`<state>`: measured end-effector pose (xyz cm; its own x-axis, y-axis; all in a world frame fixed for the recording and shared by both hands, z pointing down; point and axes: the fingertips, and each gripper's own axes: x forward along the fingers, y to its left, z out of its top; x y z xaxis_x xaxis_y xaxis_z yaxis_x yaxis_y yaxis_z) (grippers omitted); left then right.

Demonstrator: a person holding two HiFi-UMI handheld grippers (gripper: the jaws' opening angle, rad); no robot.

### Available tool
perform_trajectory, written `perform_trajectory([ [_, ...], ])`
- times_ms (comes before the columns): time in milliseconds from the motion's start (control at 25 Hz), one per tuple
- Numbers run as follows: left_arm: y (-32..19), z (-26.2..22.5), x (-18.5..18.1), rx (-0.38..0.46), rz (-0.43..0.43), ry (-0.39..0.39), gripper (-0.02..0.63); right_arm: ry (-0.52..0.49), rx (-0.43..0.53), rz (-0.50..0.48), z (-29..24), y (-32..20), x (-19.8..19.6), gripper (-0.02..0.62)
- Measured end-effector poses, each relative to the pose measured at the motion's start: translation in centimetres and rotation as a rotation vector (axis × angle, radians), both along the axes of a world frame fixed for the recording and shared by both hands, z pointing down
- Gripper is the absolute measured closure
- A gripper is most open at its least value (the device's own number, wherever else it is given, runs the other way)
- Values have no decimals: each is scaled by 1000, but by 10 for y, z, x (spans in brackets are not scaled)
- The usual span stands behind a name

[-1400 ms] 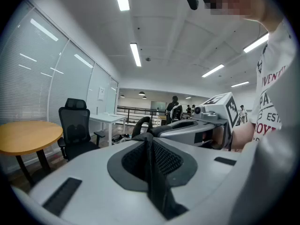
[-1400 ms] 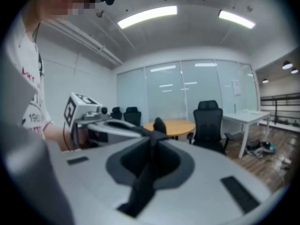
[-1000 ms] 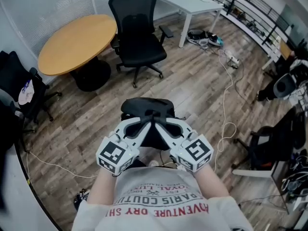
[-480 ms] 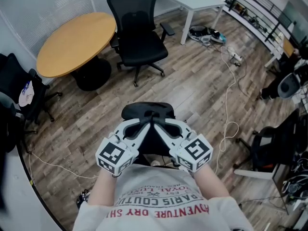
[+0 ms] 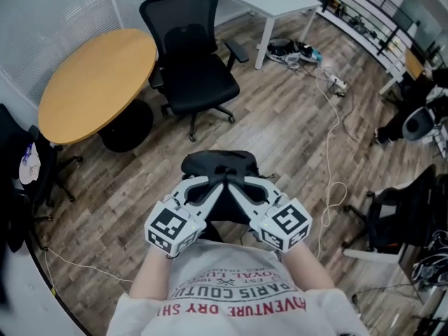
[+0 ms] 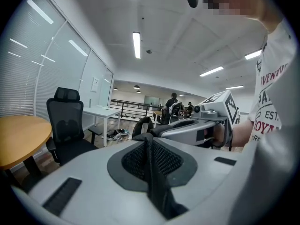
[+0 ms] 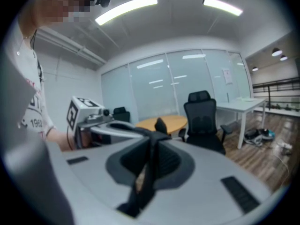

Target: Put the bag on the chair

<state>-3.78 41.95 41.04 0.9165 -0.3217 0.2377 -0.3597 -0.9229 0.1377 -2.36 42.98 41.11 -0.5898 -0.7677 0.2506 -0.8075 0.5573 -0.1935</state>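
Head view checked first. Found black bag (image 5: 218,165) carried off the floor (image 5: 280,138), on the near side of the black office chair (image 5: 192,65) and well apart from its seat. Noted left claw (image 5: 215,185) and right claw (image 5: 233,185) side by side at the top of the bag, pointed toward the chair. Confirmed in left gripper view: left claw (image 6: 149,144) clenched on a black strap (image 6: 157,186) of the bag, mesh pads pressed to it on both sides. Confirmed likewise in right gripper view: right claw (image 7: 152,146) clenched on the same kind of dark strap (image 7: 143,186), chair (image 7: 201,121) in sight beyond the tips. Judged pickup complete, carry under way, placement outstanding. Left to do: bring bag up to chair, lower onto seat, release both claws. Found nothing lying on the seat; saw no obstacle on the floor between bag and chair. Counted one bag. Counted two claws, both engaged on it. Counted one target chair. Counted one round wooden desk (image 5: 91,82) just beside the chair, at its left as pictured. Counted one white desk (image 5: 280,2) behind the chair, toward its right. Noted white cable (image 5: 336,117) trailing on the floor well to the right of the chair. Noted further dark seating far from the chair at both picture edges, too cut off to count reliably.
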Motion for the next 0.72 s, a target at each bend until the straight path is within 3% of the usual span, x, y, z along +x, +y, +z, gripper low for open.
perform_trajectory([
  [400,-140,-20,-1,56,126,-8,551,8,37,99,-19,-140,-1,545],
  [560,-184,-27,-1,68,106,7,551,18,36,92,-23,-180,-1,545],
  [720,-218,-17,2,29,61,6,551,14,15,51,-14,-216,2,545],
])
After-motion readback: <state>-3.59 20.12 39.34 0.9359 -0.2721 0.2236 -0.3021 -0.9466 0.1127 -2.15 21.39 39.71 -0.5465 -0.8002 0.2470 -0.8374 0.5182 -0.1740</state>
